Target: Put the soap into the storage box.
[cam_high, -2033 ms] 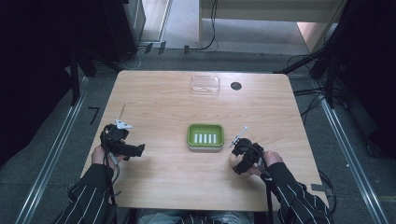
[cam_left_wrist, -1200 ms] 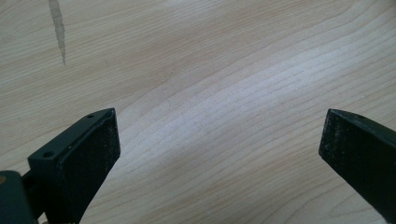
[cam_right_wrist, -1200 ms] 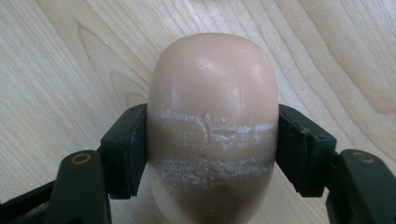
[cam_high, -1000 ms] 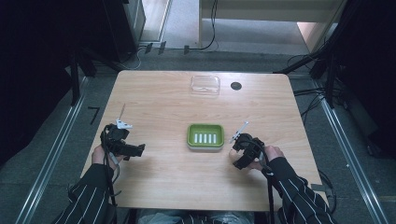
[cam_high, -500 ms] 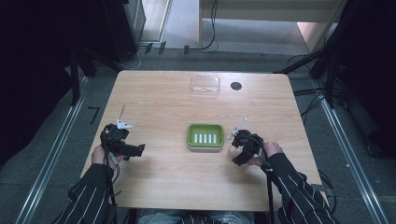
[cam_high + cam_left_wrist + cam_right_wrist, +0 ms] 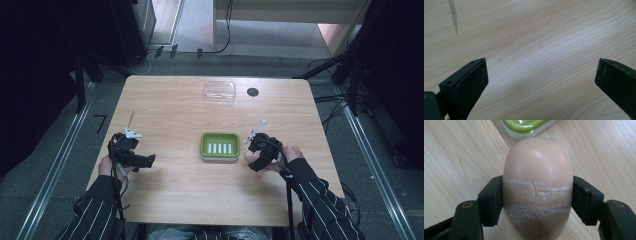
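Fig. — bench [image 6: 175, 200] bearing green soap dish [image 6: 220, 146] at centre | R claw [image 6: 536, 202] clenching beige soap bar [image 6: 537, 187], hovering just beside dish's R edge | L claw [image 6: 541, 80] idling released over bare wood | step: carrying soap to dish; next: moving over dish, lowering, releasing | vs earlier: R claw edging closer to dish, L unchanged.

One soap bar [image 6: 537, 187], one green dish [image 6: 220, 146], one clear lid [image 6: 220, 90], two tools.

Overhead; two close table [image 6: 170, 107] views.
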Available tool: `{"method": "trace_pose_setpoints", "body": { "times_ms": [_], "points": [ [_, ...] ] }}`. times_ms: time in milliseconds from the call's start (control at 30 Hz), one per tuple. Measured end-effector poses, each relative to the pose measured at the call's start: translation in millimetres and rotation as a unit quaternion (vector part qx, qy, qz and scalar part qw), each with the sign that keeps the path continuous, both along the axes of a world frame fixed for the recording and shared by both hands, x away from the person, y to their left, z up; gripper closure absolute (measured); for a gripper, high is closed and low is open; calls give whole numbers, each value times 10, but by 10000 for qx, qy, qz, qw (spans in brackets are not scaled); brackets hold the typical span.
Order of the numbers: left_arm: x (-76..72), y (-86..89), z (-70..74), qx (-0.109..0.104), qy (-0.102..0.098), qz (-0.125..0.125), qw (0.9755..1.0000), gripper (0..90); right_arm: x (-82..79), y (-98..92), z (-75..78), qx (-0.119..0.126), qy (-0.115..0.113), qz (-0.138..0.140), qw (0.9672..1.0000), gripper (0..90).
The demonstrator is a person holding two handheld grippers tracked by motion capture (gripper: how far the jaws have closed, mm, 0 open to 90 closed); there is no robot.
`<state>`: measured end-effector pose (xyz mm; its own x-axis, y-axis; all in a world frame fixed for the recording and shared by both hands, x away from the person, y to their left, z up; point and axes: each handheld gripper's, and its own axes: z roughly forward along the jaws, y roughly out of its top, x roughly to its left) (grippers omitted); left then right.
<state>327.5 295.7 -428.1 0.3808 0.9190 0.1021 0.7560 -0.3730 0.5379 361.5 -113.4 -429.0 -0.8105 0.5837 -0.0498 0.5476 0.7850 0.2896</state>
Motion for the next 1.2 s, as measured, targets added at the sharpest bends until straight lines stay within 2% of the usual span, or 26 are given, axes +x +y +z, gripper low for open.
{"method": "trace_pose_setpoints", "body": {
  "times_ms": [767, 1200],
  "points": [
    [2, -2, -4, 15, 1, 7, 10000, 0, 125, 48, 190, 121, -326, 188, 9992, 335],
    [0, 2, -9, 4, 1, 32, 10000, 0, 180, 145, 290, 178, -501, 331, 9980, 336]
  ]
}}
